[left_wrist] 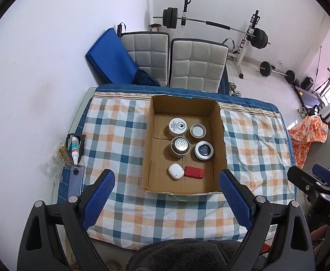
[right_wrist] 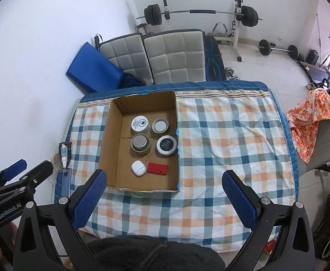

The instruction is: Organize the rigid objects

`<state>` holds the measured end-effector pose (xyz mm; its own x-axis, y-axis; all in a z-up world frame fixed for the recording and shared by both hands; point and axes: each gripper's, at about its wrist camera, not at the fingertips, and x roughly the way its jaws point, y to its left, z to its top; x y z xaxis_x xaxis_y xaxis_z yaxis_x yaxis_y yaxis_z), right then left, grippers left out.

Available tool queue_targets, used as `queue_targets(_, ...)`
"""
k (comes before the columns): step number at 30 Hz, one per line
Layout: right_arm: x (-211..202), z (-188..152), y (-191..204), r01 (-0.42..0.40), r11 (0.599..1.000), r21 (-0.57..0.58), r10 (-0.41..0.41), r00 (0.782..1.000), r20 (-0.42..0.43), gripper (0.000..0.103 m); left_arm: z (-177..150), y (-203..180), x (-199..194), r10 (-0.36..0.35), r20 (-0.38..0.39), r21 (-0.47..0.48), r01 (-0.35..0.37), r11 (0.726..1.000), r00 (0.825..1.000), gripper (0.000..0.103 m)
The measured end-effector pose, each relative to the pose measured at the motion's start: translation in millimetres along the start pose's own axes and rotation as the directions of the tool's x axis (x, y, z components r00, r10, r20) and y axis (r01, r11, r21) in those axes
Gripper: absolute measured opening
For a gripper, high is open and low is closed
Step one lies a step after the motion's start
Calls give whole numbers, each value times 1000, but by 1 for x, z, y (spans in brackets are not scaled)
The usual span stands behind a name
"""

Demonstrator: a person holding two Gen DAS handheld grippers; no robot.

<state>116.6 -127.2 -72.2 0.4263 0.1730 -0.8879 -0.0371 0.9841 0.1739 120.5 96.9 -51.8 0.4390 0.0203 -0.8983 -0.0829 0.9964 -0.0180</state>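
Currently both grippers were wide open and empty: left gripper (left_wrist: 166,181) and right gripper (right_wrist: 165,181) hung over the worktop's near edge. Cardboard box (left_wrist: 148,135) sat on the checked cloth (left_wrist: 115,135) toward the far edge. Inside it: white-lidded jar (left_wrist: 177,125) and open-topped jar (left_wrist: 197,131) at the back, perforated-lid tin (left_wrist: 180,145) and dark-lidded tin (left_wrist: 204,150) in the middle, white earbud case (left_wrist: 175,172) touching red box (left_wrist: 194,172) nearest. Glue tube (left_wrist: 74,149) lay at the left edge.
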Motion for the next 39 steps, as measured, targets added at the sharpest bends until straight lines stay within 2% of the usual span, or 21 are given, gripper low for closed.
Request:
queue_targets(17, -25, -2, -3, 65, 998, 2, -65, 997, 30, 103, -1, -7, -16, -5, 11, 30, 5, 1000, 1000, 94)
queue_targets(27, -34, -3, 0, 89, 996, 8, -89, 994, 62, 103, -3, -18, -19, 8, 50, 81, -12, 997, 999, 94)
queue_targets(39, -41, -6, -2, 117, 993, 27, -119, 989, 88, 103, -2, -20, -28, 11, 96, 99, -20, 995, 995, 94)
